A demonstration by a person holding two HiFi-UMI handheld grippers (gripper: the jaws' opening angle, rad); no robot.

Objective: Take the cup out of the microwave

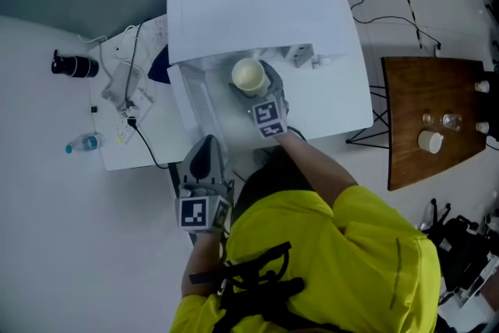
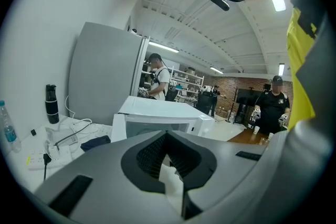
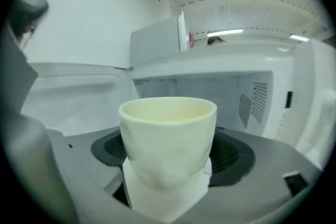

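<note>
Right gripper view: seemingly plain cup (image 3: 168, 136)

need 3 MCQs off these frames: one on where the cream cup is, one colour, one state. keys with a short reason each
1. Where is the cream cup?
A. On the microwave's roof
B. Between the jaws of the right gripper, at the microwave's opening
C. On the floor

2. What colour is the casing of the microwave?
A. Black
B. Red
C. White

3. How does the door of the microwave stand?
A. Open
B. Shut
C. Taken off

Key:
1 B: the right gripper view shows the jaws closed on the cup, with the cavity right behind it.
2 C: the head view shows a white top and sides.
3 A: the door is swung out to the left and the cavity is exposed.
</note>
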